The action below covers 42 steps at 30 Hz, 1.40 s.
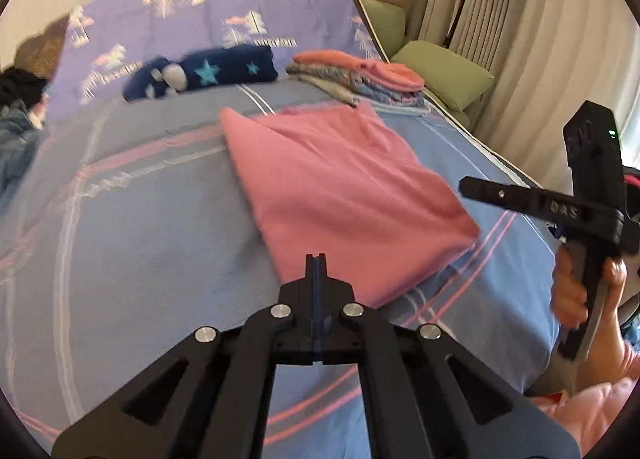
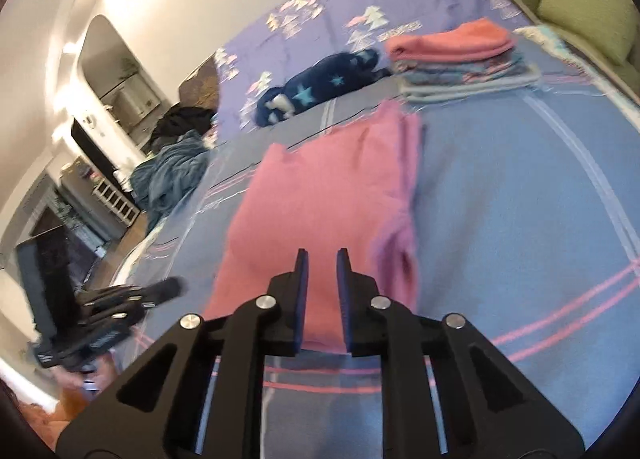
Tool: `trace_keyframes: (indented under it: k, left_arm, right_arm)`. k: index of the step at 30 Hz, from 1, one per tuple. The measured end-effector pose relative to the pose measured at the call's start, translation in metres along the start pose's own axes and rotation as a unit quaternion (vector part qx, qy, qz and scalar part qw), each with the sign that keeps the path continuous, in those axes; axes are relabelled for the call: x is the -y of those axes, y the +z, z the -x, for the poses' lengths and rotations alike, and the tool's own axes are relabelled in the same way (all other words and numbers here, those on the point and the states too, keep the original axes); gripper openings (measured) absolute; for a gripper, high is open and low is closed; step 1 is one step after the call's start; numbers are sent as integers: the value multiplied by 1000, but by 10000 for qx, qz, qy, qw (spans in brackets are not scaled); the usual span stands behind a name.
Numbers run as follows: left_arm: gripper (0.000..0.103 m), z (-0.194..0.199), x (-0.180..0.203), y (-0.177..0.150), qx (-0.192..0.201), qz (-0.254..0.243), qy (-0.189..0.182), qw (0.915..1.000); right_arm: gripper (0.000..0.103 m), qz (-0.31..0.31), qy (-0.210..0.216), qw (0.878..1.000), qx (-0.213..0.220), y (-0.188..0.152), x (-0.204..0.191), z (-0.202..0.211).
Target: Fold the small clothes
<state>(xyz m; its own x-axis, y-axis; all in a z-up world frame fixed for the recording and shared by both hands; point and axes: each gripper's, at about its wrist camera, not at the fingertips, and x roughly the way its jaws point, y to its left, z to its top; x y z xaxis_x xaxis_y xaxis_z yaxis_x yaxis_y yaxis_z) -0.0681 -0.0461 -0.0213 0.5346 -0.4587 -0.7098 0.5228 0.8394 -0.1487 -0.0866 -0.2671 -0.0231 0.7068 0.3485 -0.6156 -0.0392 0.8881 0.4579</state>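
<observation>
A folded pink garment (image 1: 340, 187) lies flat on the blue striped bedspread (image 1: 140, 219); it also shows in the right wrist view (image 2: 320, 195). My left gripper (image 1: 316, 259) is shut and empty, just short of the garment's near edge. My right gripper (image 2: 322, 255) is open, its fingers above the garment's near end, holding nothing. The right gripper shows from the side in the left wrist view (image 1: 520, 199), off the garment's right corner. The left gripper appears at the lower left of the right wrist view (image 2: 120, 299).
A stack of folded clothes (image 1: 360, 79) with an orange piece on top sits at the back right. A dark blue star-patterned garment (image 1: 208, 73) lies behind. A crumpled blue heap (image 2: 172, 175) is at the bed's left edge. Green cushions (image 1: 444, 71) lie beside the bed.
</observation>
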Motion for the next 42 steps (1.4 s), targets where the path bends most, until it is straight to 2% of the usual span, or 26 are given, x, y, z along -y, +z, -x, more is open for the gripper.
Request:
trace_keyframes:
  k: [2, 3, 5, 8, 11, 14, 18, 20, 22, 23, 24, 25, 26, 27, 29, 30, 31, 32, 34, 35, 36, 37, 38, 39, 40, 42]
  left_arm:
    - [0, -32, 2, -7, -418, -54, 119, 9990]
    - [0, -41, 1, -11, -548, -76, 244, 9982]
    - [0, -44, 1, -19, -434, -104, 266, 9987]
    - [0, -33, 1, -10, -420, -138, 155, 9989]
    - [1, -30, -5, 7, -334, -68, 138, 9993]
    - [9, -33, -12, 28, -151, -98, 463, 9988]
    - [15, -44, -19, 54, -86, -8, 461, 9989]
    - [27, -54, -21, 67, -83, -55, 711, 9974]
    - [31, -61, -26, 80, -88, -87, 825, 9965]
    - [37, -65, -29, 85, -98, -74, 847, 9963]
    - [38, -69, -33, 92, -80, -36, 871, 9962]
    - [39, -72, -36, 96, -77, -8, 886, 9960]
    - [40, -78, -40, 102, -113, 13, 921, 9957]
    - [41, -84, -44, 107, -139, 22, 944, 9954]
    - [51, -96, -51, 115, -185, 35, 1023, 9946]
    - [51, -104, -56, 120, -229, 85, 1045, 9942]
    - [51, -108, -60, 123, -255, 135, 1015, 9944]
    - [51, -114, -64, 127, -278, 242, 925, 9950]
    - [47, -125, -77, 135, -221, 482, 780, 9955]
    - [19, -134, -85, 137, -196, 551, 1009, 9932]
    - [5, -141, -89, 137, -247, 520, 1259, 9904]
    - [0, -153, -98, 134, -434, 548, 1655, 9837]
    - [0, -161, -111, 128, -564, 788, 1704, 9806]
    - [0, -162, -118, 124, -521, 993, 1529, 9819]
    - [0, -157, -123, 121, -382, 1118, 1367, 9835]
    - [0, -150, -125, 121, -347, 1193, 1189, 9851]
  right_arm:
    - [10, -78, -776, 9965, -307, -2, 11, -19]
    - [3, -173, -929, 9943, -501, -6, 20, -29]
    - [3, -372, -651, 9963, -424, -8, 29, -24]
    - [9, 100, -665, 9973, -284, 4, 13, -13]
    - [11, 330, -520, 9981, -67, 21, 2, -6]
    - [11, 345, -570, 9978, 40, 47, 5, -13]
    - [12, 120, -402, 9990, -142, 80, 22, -37]
    - [18, 26, -377, 9991, -192, 94, 29, -48]
    - [26, 29, -440, 9988, -191, 105, 32, -57]
    - [28, 42, -470, 9987, -195, 107, 32, -62]
    - [29, 39, -477, 9986, -217, 111, 34, -67]
    - [34, 19, -469, 9986, -242, 114, 37, -72]
    - [45, -12, -446, 9987, -260, 118, 39, -77]
    - [48, -50, -375, 9989, -294, 121, 42, -84]
    - [49, -108, -267, 9988, -394, 125, 48, -96]
    - [48, -153, -227, 9987, -431, 127, 50, -102]
    - [30, -181, -186, 9987, -433, 127, 52, -105]
    - [7, -227, -139, 9987, -435, 129, 55, -109]
    - [5, -564, 10, 9975, -427, 130, 71, -113]
    - [5, -763, 26, 9961, -449, 128, 84, -117]
    - [5, -846, 43, 9952, -489, 126, 92, -120]
    - [5, -1008, 181, 9933, -531, 122, 101, -123]
    - [6, -1181, 354, 9910, -529, 118, 109, -124]
    - [6, -1250, 457, 9898, -506, 117, 112, -124]
    - [5, -1184, 421, 9908, -506, 118, 110, -124]
    - [7, -1007, 261, 9934, -483, 120, 103, -123]
